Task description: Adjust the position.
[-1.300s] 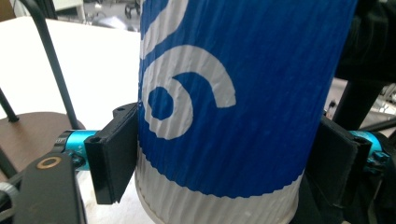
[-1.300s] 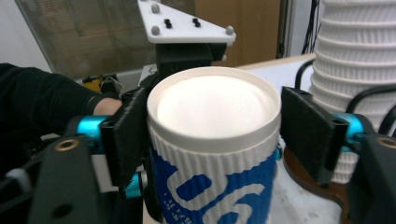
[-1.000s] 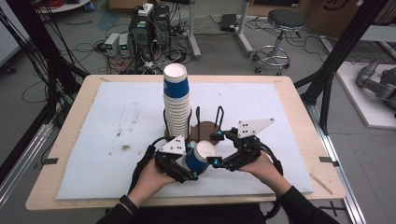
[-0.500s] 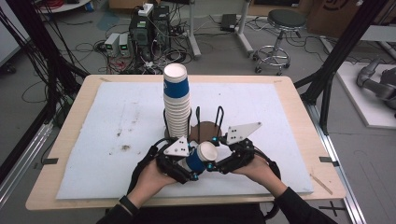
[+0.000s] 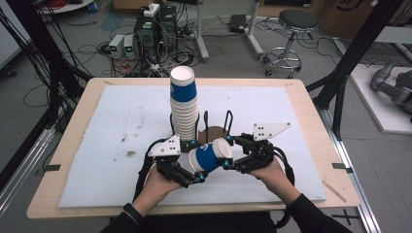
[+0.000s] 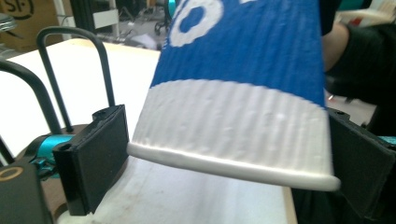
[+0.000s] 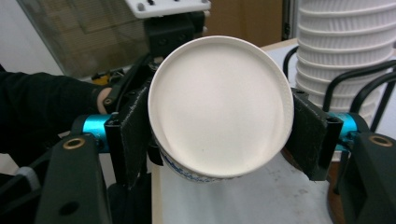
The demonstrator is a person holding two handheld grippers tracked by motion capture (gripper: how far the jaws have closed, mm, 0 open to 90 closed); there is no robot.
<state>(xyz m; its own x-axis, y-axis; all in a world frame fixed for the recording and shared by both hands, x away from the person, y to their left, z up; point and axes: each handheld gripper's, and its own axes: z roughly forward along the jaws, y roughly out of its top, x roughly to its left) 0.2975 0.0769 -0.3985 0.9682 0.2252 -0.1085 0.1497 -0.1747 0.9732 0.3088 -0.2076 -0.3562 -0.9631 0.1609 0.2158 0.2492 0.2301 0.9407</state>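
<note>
A blue and white paper cup (image 5: 208,156) lies tilted on its side above the near part of the table, held from both ends. My left gripper (image 5: 196,169) is shut on its rim end; in the left gripper view the cup (image 6: 243,102) sits between the two black pads (image 6: 95,158) of the gripper (image 6: 224,175). My right gripper (image 5: 229,158) is shut on the base end. In the right gripper view the cup's white bottom (image 7: 219,105) faces the camera, with the gripper (image 7: 219,137) closed against both sides.
A tall stack of matching cups (image 5: 183,104) stands in a black wire holder (image 5: 216,122) just behind the grippers. A white foam mat (image 5: 121,121) covers the wooden table (image 5: 311,102). Beyond it are cables, equipment and a stool (image 5: 291,24).
The right gripper shifted left against the cup and then back a little to the right. The cup's white bottom now points more to the right. The left gripper has barely moved.
</note>
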